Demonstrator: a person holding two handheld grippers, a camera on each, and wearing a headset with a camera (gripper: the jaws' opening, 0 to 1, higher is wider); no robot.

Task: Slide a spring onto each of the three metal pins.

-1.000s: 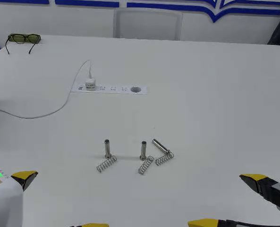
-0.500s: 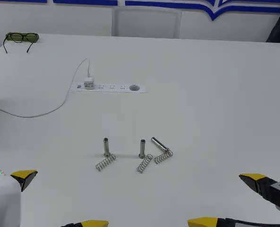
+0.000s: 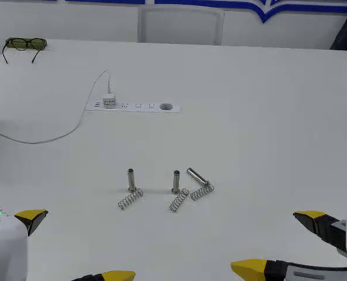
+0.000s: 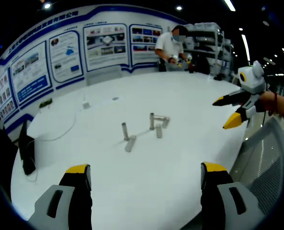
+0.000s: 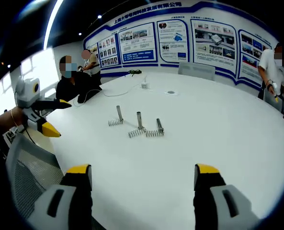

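Both grippers low at near edge of white table (image 3: 249,117), well apart from the parts. Left gripper (image 4: 145,168): jaws spread wide, nothing between them. Right gripper (image 5: 142,168): same, spread and empty. Mid-table: left pin (image 3: 131,180) and middle pin (image 3: 176,181) upright, right pin (image 3: 198,177) at a slant. Three springs lie flat, none on a pin: left spring (image 3: 130,199), middle spring (image 3: 179,200), right spring (image 3: 202,191), each at its pin's foot. Power strip (image 3: 132,106) beyond; glasses (image 3: 24,44) at far left corner.

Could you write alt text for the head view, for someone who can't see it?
A white table holds two upright metal pins, a third pin lying down, and three loose springs beside them, none threaded on. The left gripper and right gripper hover open at the near edge, jaws empty.
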